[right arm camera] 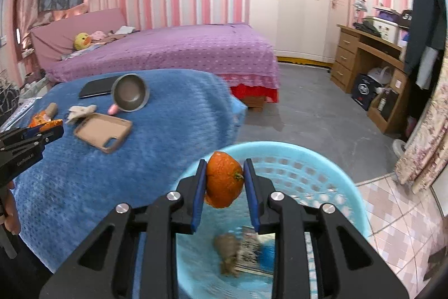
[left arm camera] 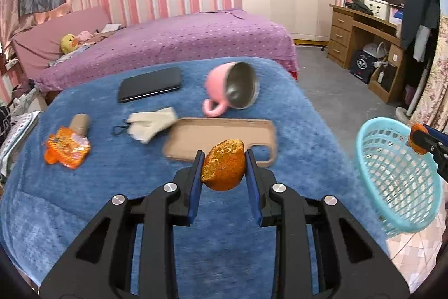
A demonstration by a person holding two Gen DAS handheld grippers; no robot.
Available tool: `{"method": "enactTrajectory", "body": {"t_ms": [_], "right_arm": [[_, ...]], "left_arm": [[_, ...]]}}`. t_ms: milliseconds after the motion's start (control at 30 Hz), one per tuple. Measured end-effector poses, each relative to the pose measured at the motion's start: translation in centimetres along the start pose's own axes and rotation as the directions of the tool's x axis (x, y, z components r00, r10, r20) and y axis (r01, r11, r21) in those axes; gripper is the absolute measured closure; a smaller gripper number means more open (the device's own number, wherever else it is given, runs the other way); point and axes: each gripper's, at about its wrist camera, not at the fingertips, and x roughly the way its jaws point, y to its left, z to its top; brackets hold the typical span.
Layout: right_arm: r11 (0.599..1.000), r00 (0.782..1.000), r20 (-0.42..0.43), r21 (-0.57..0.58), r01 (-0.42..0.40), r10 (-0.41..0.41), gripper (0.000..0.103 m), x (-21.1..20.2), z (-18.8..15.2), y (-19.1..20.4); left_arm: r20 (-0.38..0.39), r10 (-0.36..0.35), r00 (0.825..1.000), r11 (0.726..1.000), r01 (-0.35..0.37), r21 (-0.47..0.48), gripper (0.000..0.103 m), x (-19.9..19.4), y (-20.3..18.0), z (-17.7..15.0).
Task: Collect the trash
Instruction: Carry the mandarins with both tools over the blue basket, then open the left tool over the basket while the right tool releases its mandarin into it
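Note:
My left gripper (left arm camera: 223,163) is shut on a piece of orange peel (left arm camera: 223,168), held above the blue blanket (left arm camera: 84,187). My right gripper (right arm camera: 224,173) is shut on a second orange peel (right arm camera: 223,182), over the light blue plastic basket (right arm camera: 322,175). Scraps of paper and wrapper trash (right arm camera: 240,251) lie blurred in the basket's bottom. In the left wrist view the basket (left arm camera: 392,181) hangs off the blanket's right side, with the right gripper (left arm camera: 420,142) at its rim. An orange snack wrapper (left arm camera: 67,149) and a cardboard tube (left arm camera: 79,123) lie at the blanket's left.
On the blanket lie a tipped pink mug (left arm camera: 231,90), a tan phone case (left arm camera: 221,140), a black phone (left arm camera: 149,84) and a cream glove (left arm camera: 152,123). A purple bed (left arm camera: 182,41) stands behind it. At the right are a wooden desk (left arm camera: 361,32) and a grey floor (right arm camera: 322,108).

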Motion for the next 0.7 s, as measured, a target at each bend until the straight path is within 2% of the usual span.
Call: {"method": "enactTrajectory", "body": {"t_ms": [100,267,433,700], "right_arm": [[0.999,0.999,0.001,0.005,0.054,-0.054,0.076,-0.6,-0.6,-2.2],[0.992,0.992,-0.008,0.016,0.123,-0.122,0.076,-1.2,-1.4,-5.7],[0.987,0.988,-0.015,0.050,0.155,-0.155,0.076,-1.4,-2.1,-8.5],[0.982,0.986,-0.028,0.086,0.168,-0.167,0.076,-0.8,-2.8,-10.0]], "left_arm": [[0.002,-0.025,1.000,0.999,0.025,0.022,0.075,0.6,-2.0,0.3],[0.015,-0.110,0.994,0.992,0.109,0.061,0.075,1.2,-6.1,1.1],[-0.001,-0.199,0.980,0.977,0.198,0.075,0.075,2.1,-10.1,1.2],[-0.033,-0.279,0.960,0.953,0.281,0.116,0.075,3.6,-16.1,0.9]]}}
